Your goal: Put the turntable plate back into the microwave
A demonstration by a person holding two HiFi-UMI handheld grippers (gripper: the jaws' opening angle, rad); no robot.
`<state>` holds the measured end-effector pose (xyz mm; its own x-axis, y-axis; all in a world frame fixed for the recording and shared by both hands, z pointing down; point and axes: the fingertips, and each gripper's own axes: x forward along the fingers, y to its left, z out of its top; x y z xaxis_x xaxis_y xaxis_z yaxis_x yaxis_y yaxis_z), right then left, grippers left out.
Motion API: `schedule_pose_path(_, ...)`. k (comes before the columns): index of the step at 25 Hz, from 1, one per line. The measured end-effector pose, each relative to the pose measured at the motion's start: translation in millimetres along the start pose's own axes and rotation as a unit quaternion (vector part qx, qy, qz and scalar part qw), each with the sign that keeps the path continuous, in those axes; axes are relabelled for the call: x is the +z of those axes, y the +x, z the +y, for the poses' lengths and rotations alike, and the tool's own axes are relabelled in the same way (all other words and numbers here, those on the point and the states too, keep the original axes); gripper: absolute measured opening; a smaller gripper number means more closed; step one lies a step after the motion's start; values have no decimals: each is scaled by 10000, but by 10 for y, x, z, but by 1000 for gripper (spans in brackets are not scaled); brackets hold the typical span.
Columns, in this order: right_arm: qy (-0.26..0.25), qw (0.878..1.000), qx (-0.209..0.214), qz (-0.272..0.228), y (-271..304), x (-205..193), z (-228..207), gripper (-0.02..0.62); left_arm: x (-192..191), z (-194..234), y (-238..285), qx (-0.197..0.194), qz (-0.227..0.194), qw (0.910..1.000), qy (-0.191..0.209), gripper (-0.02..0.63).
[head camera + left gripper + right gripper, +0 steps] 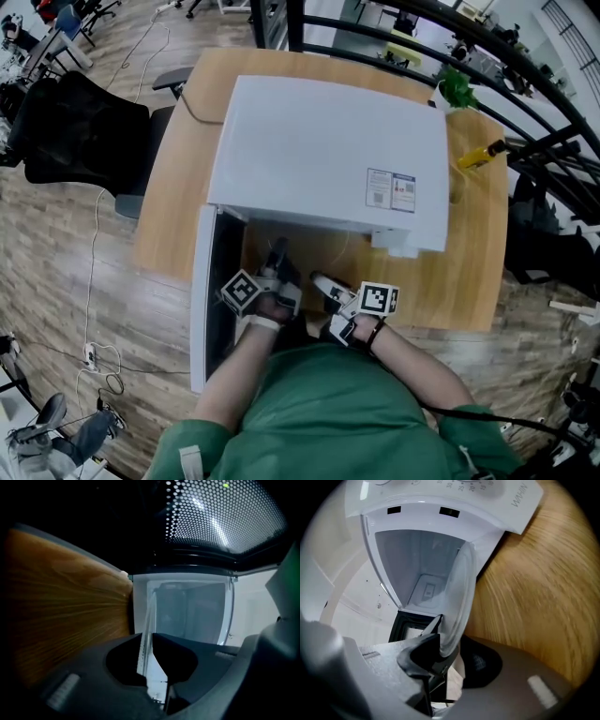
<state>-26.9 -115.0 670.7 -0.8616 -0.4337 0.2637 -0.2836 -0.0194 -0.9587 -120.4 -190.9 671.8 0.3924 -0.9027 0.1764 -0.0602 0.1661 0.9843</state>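
1. The left tongs (151, 641) are nearly closed, pinching the rim of the glass plate (149, 616) so that it cannot slip.
2. The right tongs (457, 648) stand wide apart. The plate's rim sits between them unpressed, so they probably only steady it.
3. The plate hangs at the mouth of the microwave (319, 150), whose door (201, 309) is swung open. It is above the desk (469, 281) and not yet seated inside.

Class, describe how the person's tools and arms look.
The left tool and right tool each have a grey body, dark jaws and a cube with black-and-white square markers. The person wears a green short-sleeved shirt; a white strap circles the left wrist, a dark one the right.
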Motion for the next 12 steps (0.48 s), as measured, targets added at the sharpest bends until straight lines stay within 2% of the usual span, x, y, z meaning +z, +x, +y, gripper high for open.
schedule_pose_path(4,179,9993,-246,-199,6,94,-58,137,6,-74,46,-46,1,10000,-18,40)
schedule_pose_path(7,167,9992,9,-368,50,157,0,79,26,-66,70,16,4,10000,74,40)
schedule_pose_path(9,262,9985,149,-462,64,172,0,72,38,-55,87,63,13,9999,139,40)
schedule_pose_path(12,370,9979,77,-525,52,192,-10,61,38,-32,111,140,67,9996,241,51)
